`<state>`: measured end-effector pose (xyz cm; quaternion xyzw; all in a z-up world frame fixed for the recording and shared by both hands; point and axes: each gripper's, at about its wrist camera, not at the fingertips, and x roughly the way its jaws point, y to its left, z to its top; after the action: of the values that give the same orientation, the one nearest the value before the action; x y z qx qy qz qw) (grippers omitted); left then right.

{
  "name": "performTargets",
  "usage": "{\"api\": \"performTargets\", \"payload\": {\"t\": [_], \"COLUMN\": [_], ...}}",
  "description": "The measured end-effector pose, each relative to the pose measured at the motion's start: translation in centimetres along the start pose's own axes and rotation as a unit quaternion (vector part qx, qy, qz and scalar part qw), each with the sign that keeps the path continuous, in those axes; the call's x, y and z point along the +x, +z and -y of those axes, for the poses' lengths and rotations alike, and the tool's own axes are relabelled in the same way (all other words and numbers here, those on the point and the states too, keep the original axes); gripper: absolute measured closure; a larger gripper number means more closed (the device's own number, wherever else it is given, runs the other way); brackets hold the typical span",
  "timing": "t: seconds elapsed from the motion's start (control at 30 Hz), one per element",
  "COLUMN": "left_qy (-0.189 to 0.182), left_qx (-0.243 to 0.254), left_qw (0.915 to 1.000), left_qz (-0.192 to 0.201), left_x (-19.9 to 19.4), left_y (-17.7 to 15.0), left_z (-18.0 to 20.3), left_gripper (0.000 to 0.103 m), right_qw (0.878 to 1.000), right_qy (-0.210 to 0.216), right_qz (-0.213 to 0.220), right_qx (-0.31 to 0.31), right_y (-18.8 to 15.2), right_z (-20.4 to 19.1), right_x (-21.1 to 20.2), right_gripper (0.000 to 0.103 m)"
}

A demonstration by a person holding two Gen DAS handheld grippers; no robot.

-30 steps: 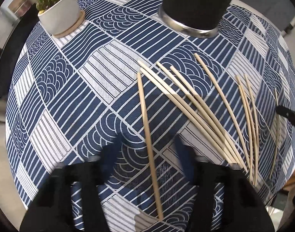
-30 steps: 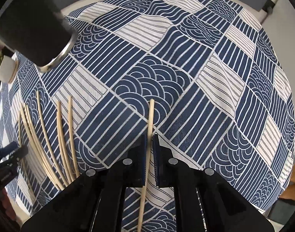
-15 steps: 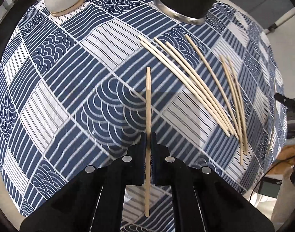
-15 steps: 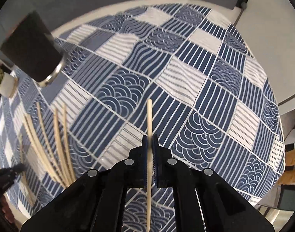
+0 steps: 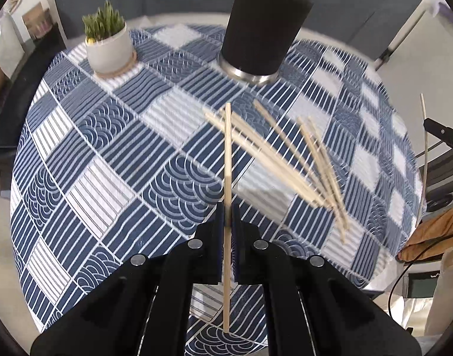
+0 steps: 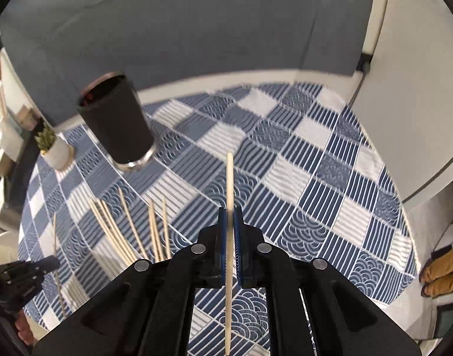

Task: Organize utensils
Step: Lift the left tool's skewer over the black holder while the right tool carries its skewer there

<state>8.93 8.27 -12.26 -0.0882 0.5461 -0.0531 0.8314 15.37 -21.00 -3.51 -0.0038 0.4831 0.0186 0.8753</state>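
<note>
My left gripper [image 5: 228, 225] is shut on a wooden chopstick [image 5: 227, 160], lifted above the cloth and pointing towards the black holder cup [image 5: 263, 29]. My right gripper [image 6: 231, 228] is shut on another chopstick [image 6: 230, 184], also raised above the table. Several loose chopsticks [image 5: 282, 160] lie fanned on the cloth to the right of my left gripper; they also show in the right wrist view [image 6: 119, 225], to the left. The cup [image 6: 116, 124] stands upright at the table's far side. The right gripper [image 5: 443, 133] with its stick shows at the left view's right edge.
A blue and white patterned cloth [image 5: 108, 160] covers the round table. A small plant in a white pot [image 5: 109, 44] stands on a coaster at the far left, left of the cup. A grey sofa [image 6: 197, 29] lies beyond the table.
My left gripper closed on a chopstick and lifted it off the cloth. My right gripper rose higher with its chopstick. Both views now look from higher up, with the cup's rim visible.
</note>
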Motion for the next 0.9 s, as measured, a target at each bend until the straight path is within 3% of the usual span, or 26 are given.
{"api": "performTargets", "payload": {"t": [0.13,0.27,0.5,0.6,0.7,0.8,0.9], "left_qy": [-0.008,0.014,0.017,-0.003,-0.008,-0.037,-0.037], "left_qx": [0.012,0.042,0.059,0.05,0.043,0.023,0.021], "left_qw": [0.9996,0.9974,0.9917,0.9917,0.9888,0.9873,0.9843], "left_qz": [0.024,0.058,0.113,0.119,0.143,0.153,0.171], "left_x": [-2.2,-4.9,-7.7,-7.9,-8.5,-8.9,-9.3], "left_y": [0.6,1.8,6.4,8.3,10.2,12.1,13.2], "left_z": [0.6,1.1,0.9,0.5,0.2,-0.5,-0.8], "left_gripper": [0.098,0.098,0.098,0.098,0.098,0.098,0.098], "right_qw": [0.999,0.997,0.988,0.982,0.976,0.97,0.962], "right_qy": [0.028,0.046,0.068,0.084,0.098,0.137,0.147], "right_qz": [0.028,0.058,0.14,0.168,0.191,0.2,0.228], "right_qx": [-0.002,-0.015,-0.023,-0.025,-0.033,-0.027,-0.037], "right_y": [1.4,3.1,6.4,8.0,9.4,10.7,11.4], "right_z": [-0.6,-1.8,-3.5,-4.2,-4.9,-5.1,-5.5], "right_x": [-2.8,-4.9,-9.1,-10.4,-10.7,-9.9,-9.3], "right_gripper": [0.098,0.098,0.098,0.098,0.098,0.098,0.098]}}
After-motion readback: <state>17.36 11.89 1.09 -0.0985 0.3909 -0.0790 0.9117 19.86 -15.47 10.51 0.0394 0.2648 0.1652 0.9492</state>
